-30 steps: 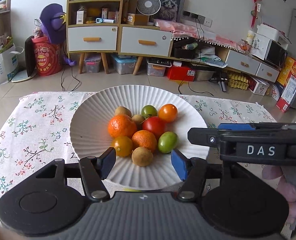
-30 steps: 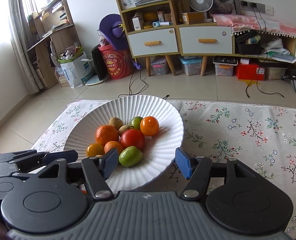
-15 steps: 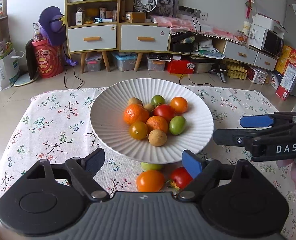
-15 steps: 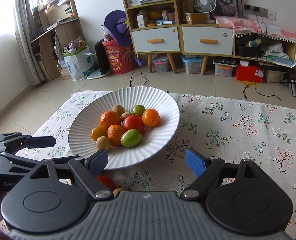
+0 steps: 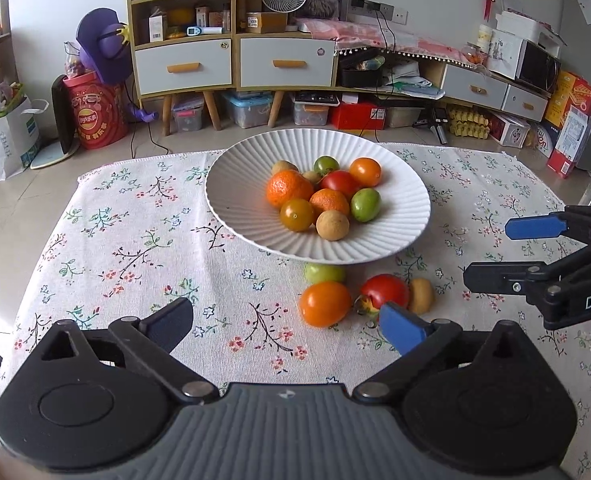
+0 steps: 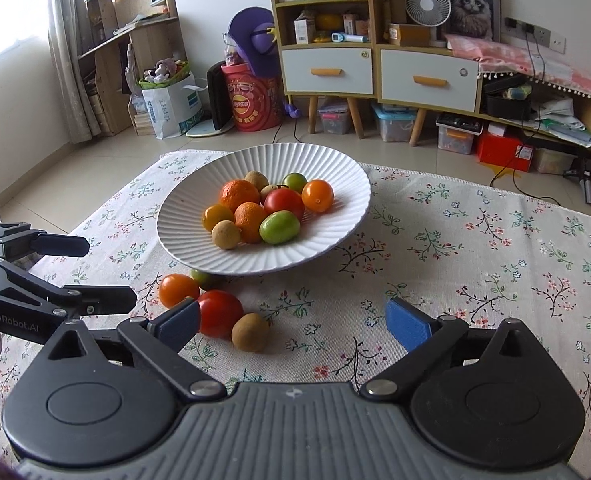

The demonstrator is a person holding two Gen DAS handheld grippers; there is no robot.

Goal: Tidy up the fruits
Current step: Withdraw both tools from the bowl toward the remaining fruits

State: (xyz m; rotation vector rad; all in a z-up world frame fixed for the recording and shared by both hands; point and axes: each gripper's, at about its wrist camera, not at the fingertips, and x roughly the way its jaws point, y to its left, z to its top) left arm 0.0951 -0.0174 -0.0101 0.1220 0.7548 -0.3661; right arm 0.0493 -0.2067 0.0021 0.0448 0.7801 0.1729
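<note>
A white ribbed plate (image 5: 239,200) (image 6: 183,232) holds several oranges, tomatoes and small tan fruits. On the floral cloth in front of it lie an orange tomato (image 5: 325,304) (image 6: 178,290), a red tomato (image 5: 385,290) (image 6: 220,312), a tan fruit (image 5: 421,295) (image 6: 250,332) and a green fruit (image 5: 323,273) (image 6: 205,278) half under the rim. My left gripper (image 5: 285,324) (image 6: 109,274) hovers just short of these loose fruits, jaws opening, gripping nothing. To its right, my right gripper (image 6: 293,322) (image 5: 487,252) is also opening and grips nothing; the red tomato lies by its left pad.
The flowered cloth (image 5: 135,248) covers a low table whose far edge runs just behind the plate. Beyond are tiled floor, a shelf unit with drawers (image 5: 231,60), boxes and cables. A person's fingers show at the frame edge by each gripper handle.
Both grippers have drawn back from the plate's near rim while their jaws spread wider. The loose fruits in front of the plate have come into view.
</note>
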